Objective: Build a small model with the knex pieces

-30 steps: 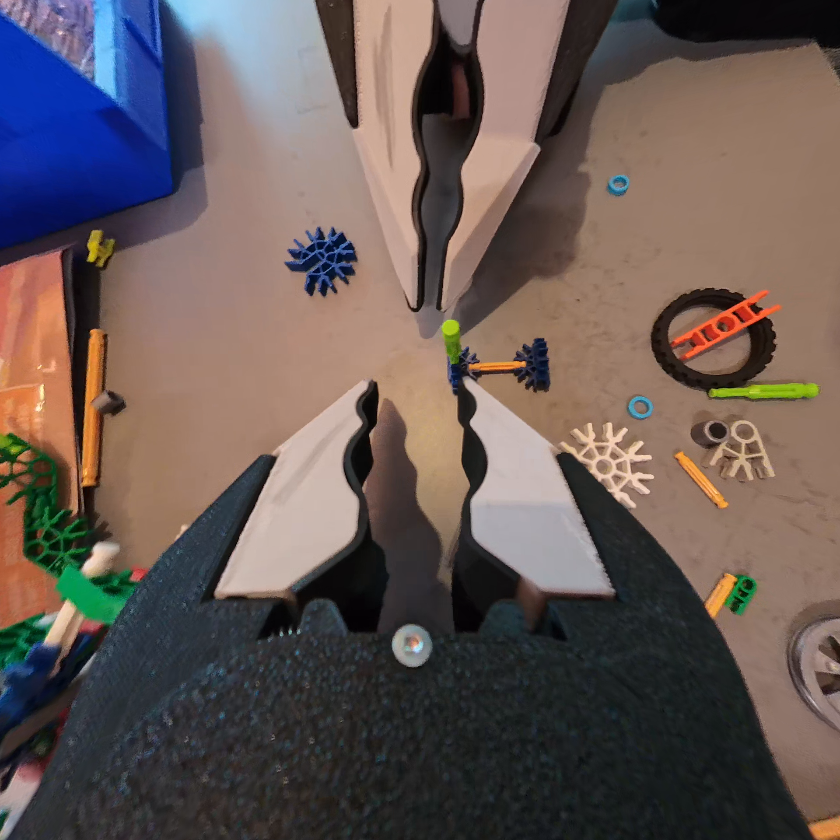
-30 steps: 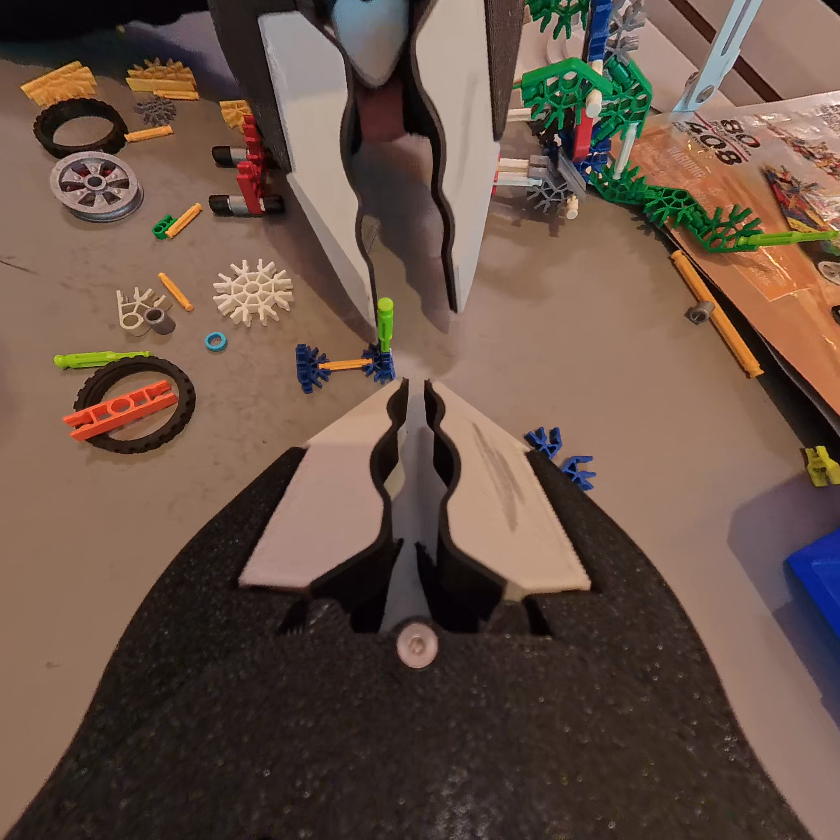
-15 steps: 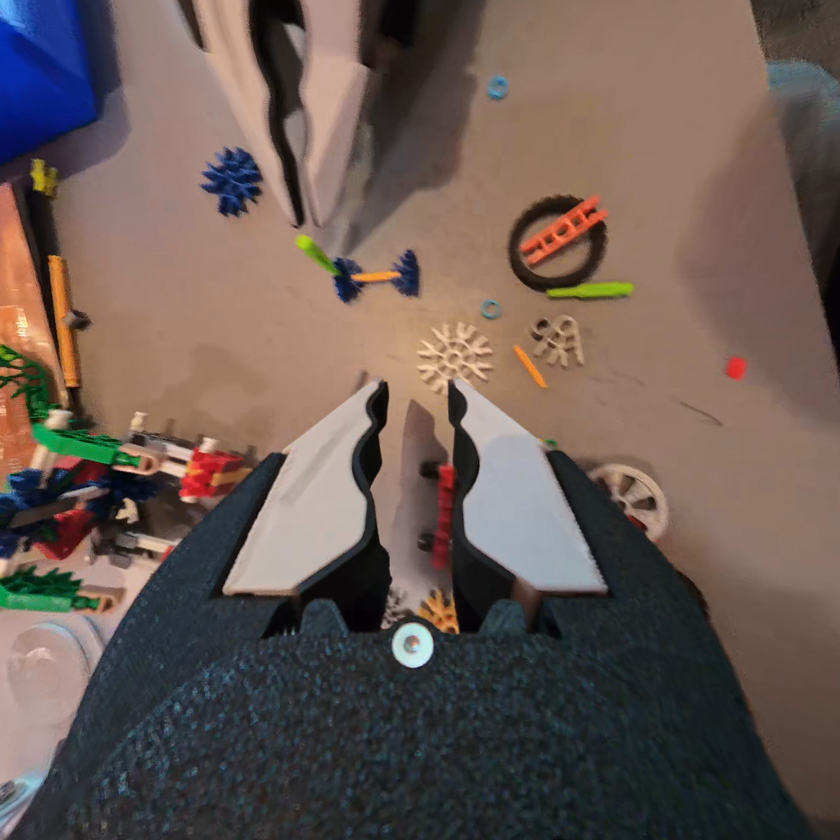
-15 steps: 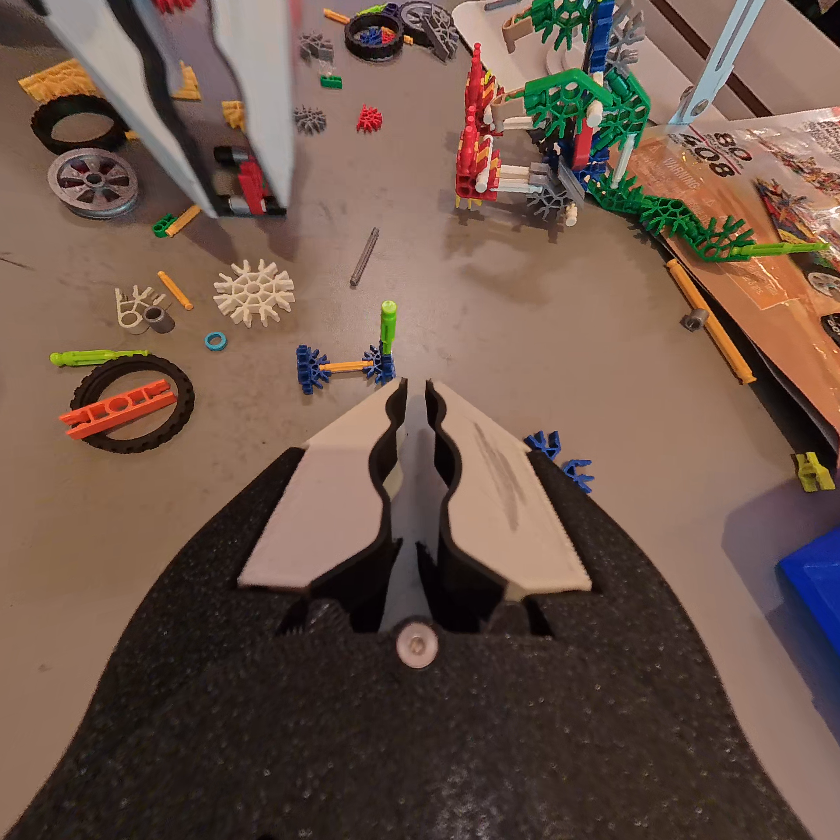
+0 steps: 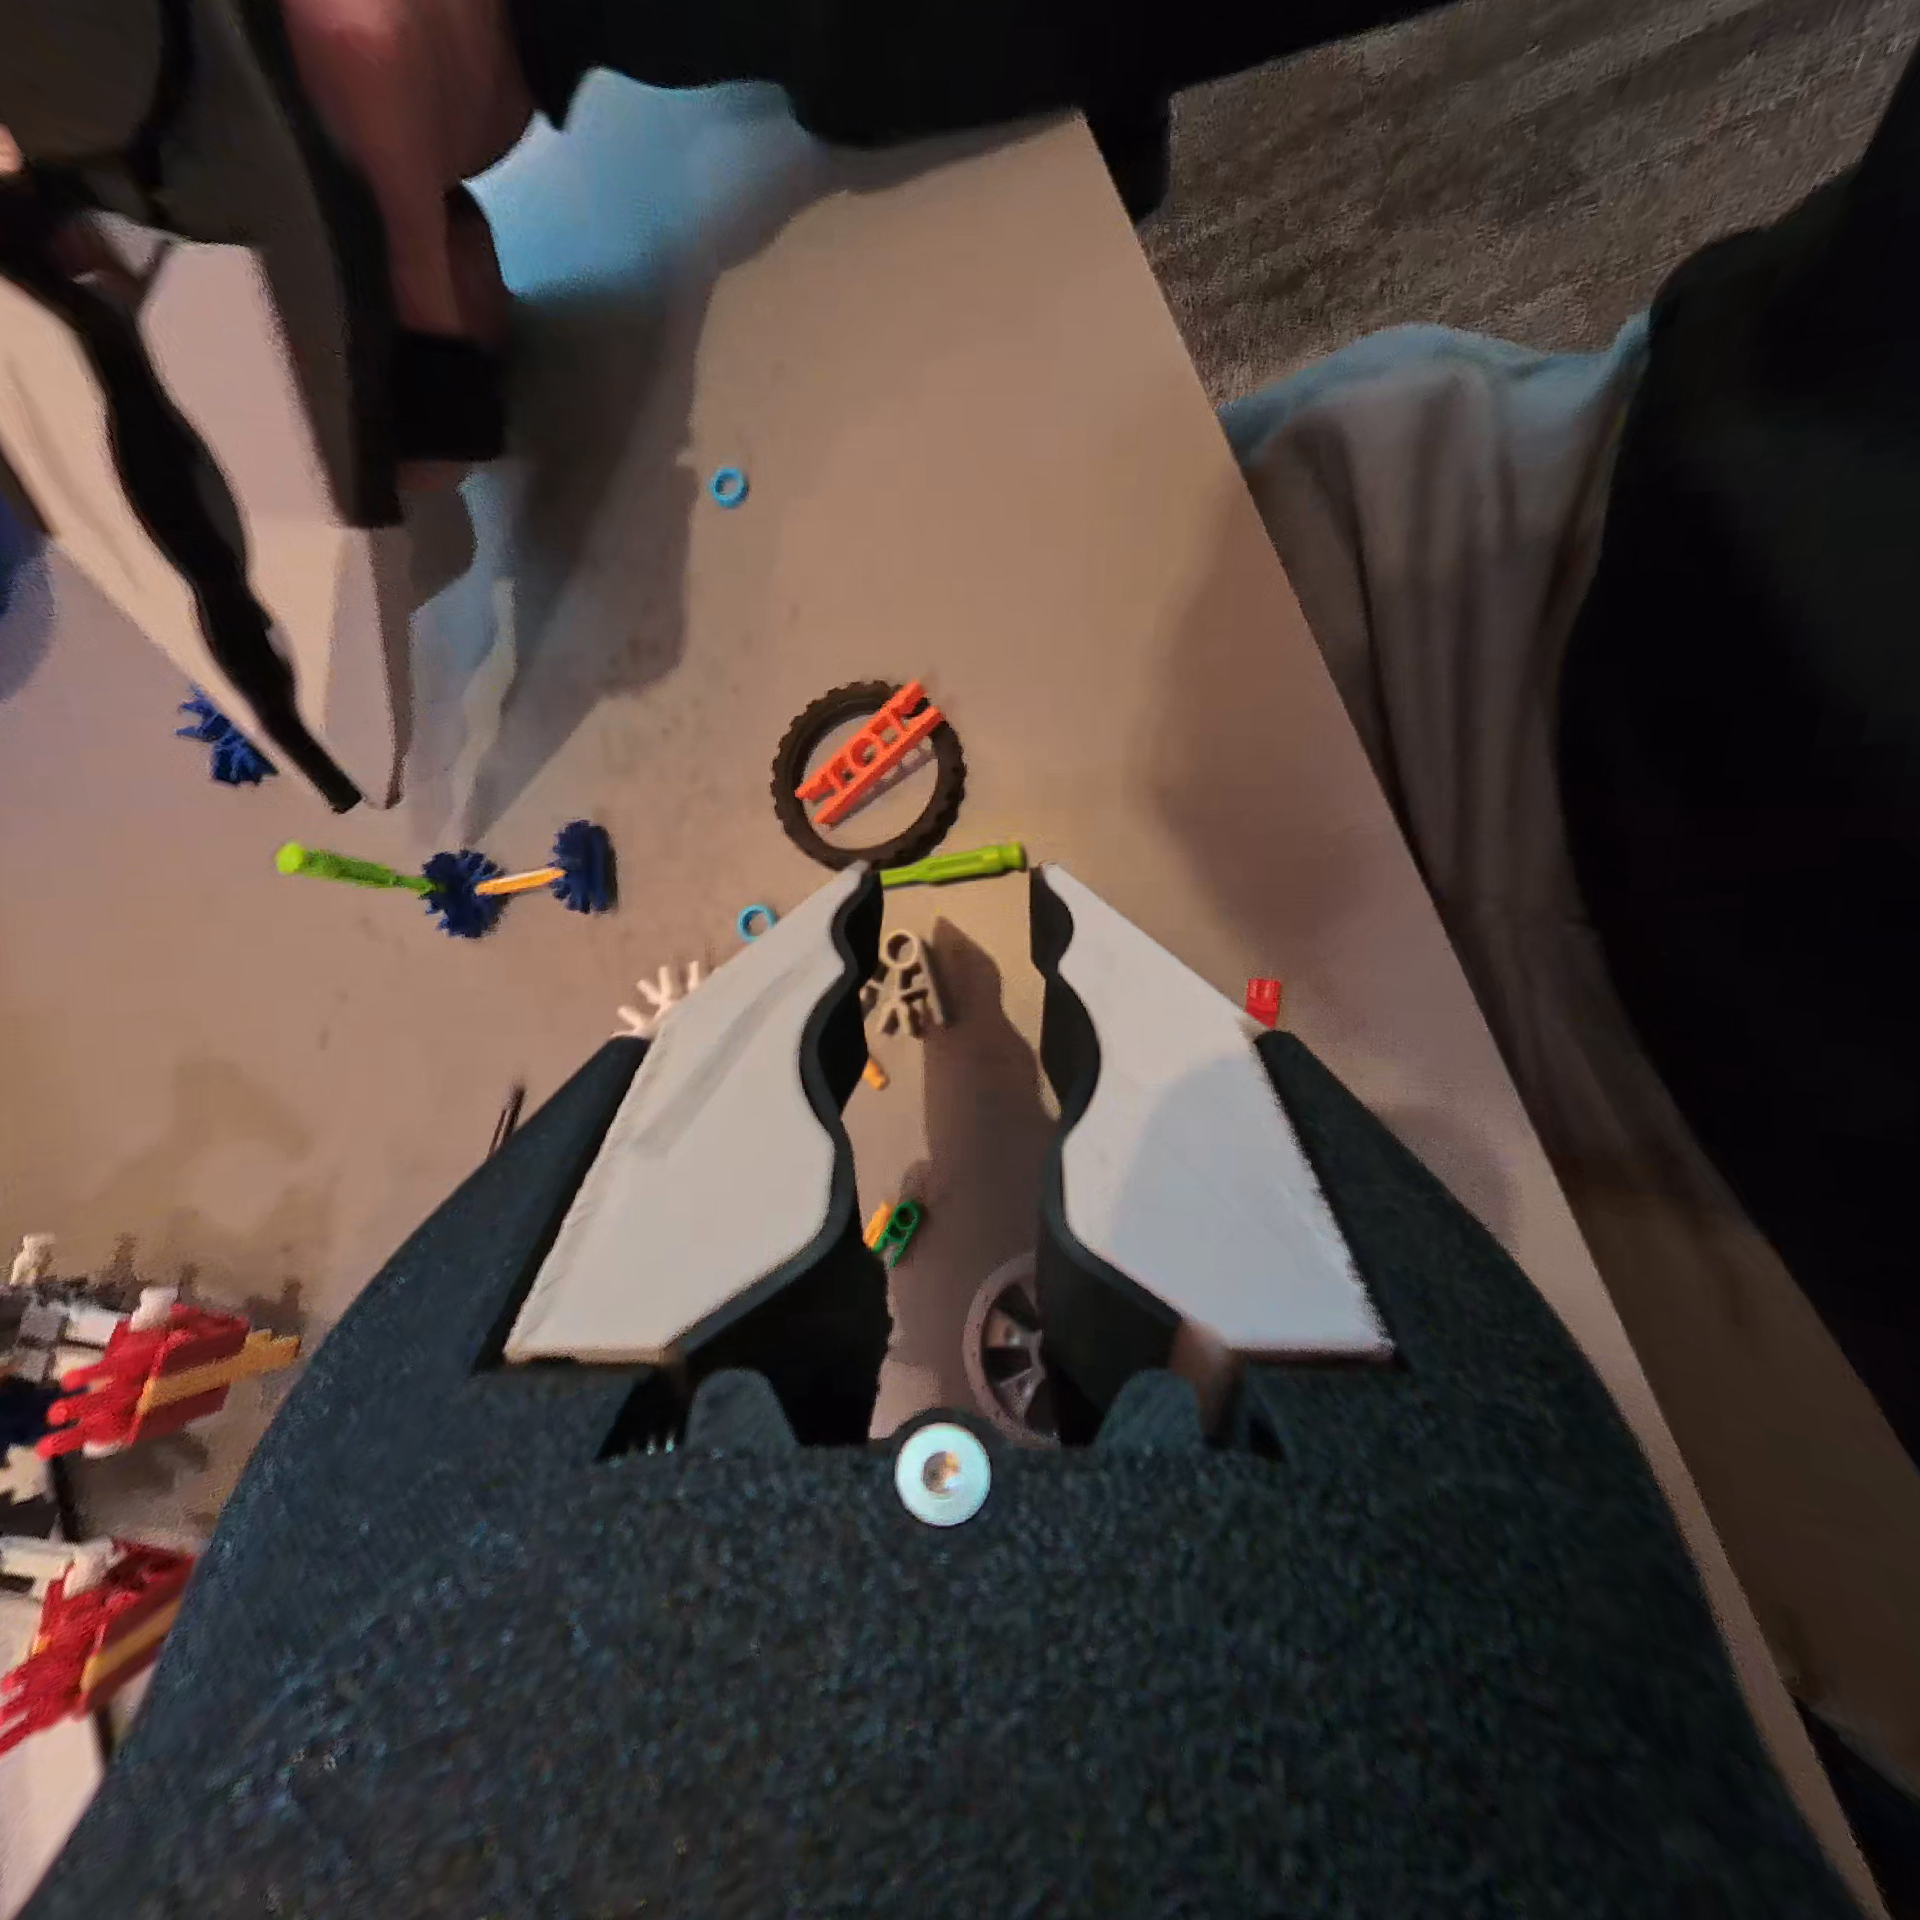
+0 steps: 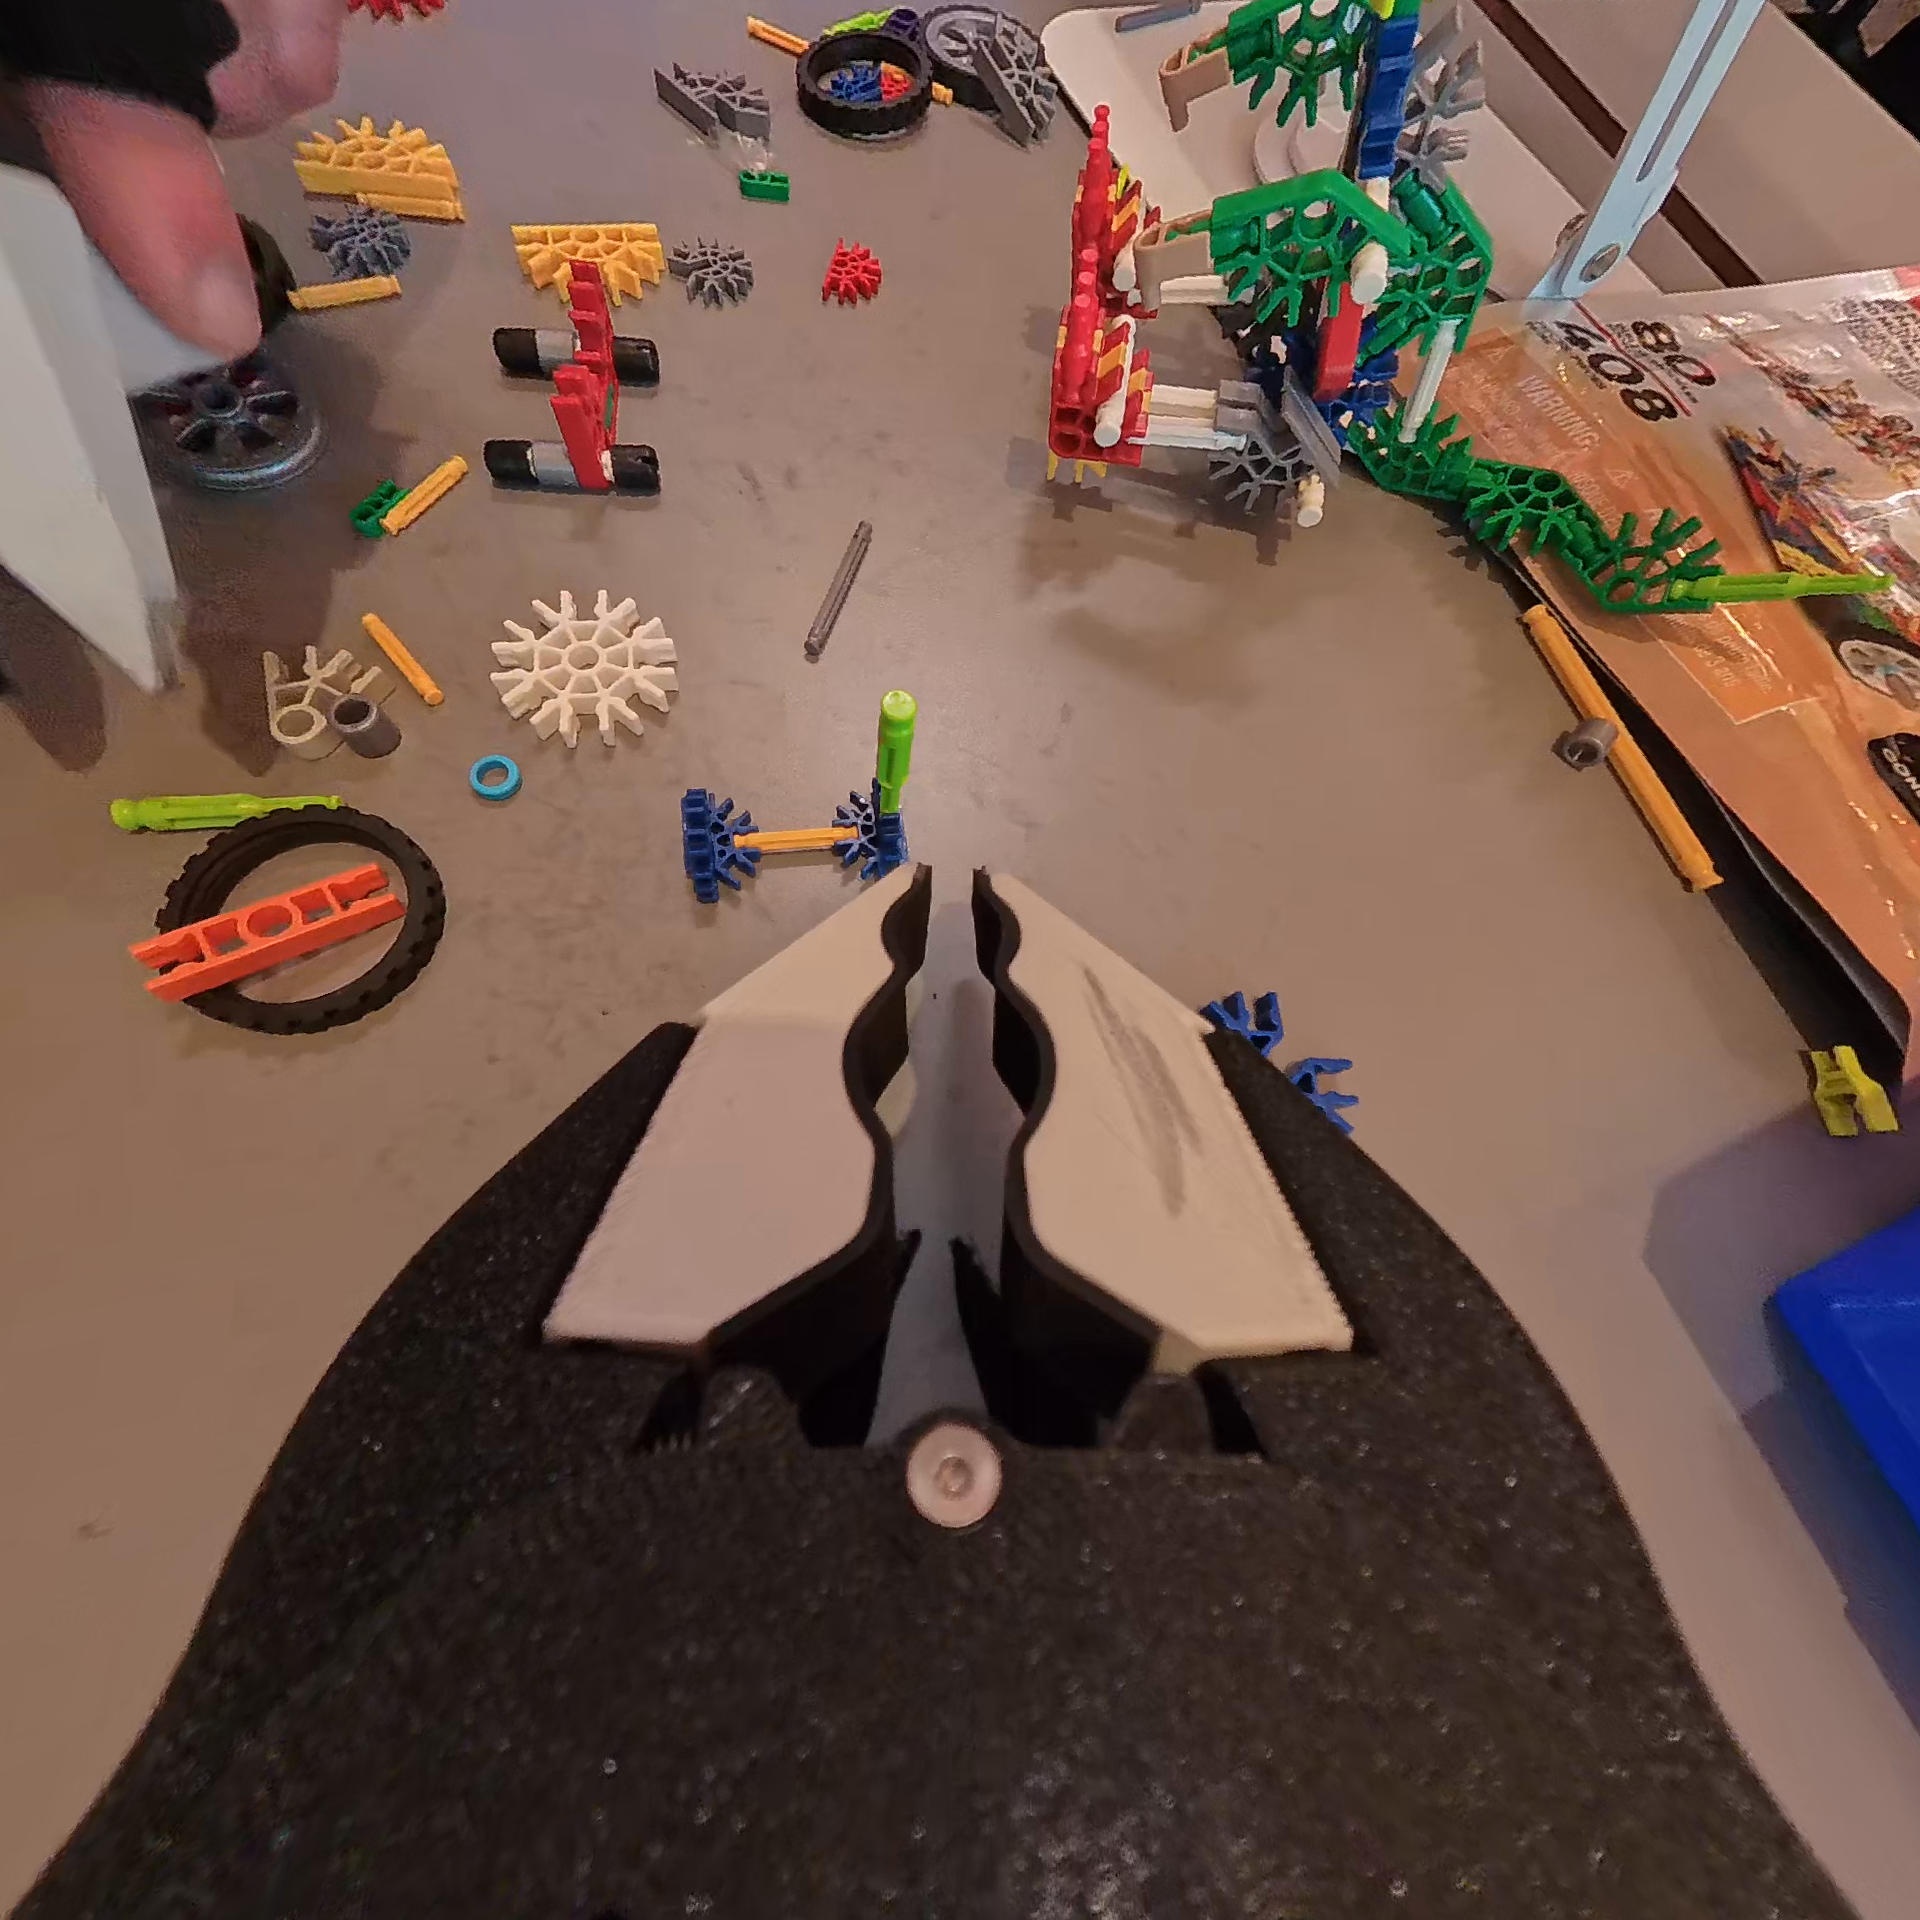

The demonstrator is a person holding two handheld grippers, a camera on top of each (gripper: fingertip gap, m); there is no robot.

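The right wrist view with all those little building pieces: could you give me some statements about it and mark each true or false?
1. The orange piece lies across the black tyre. True.
2. The right gripper clamps a blue connector. False: its fingers stand slightly apart, holding nothing.
3. The lime rod stands upright on the blue connector. True.
4. The white snowflake connector sits inside the tyre. False: it lies apart on the table.

Bare desk (image 6: 1195,748) lies ahead of the right claw (image 6: 951,883); the blue-wheeled rod piece (image 6: 795,836) crowds its left tip.
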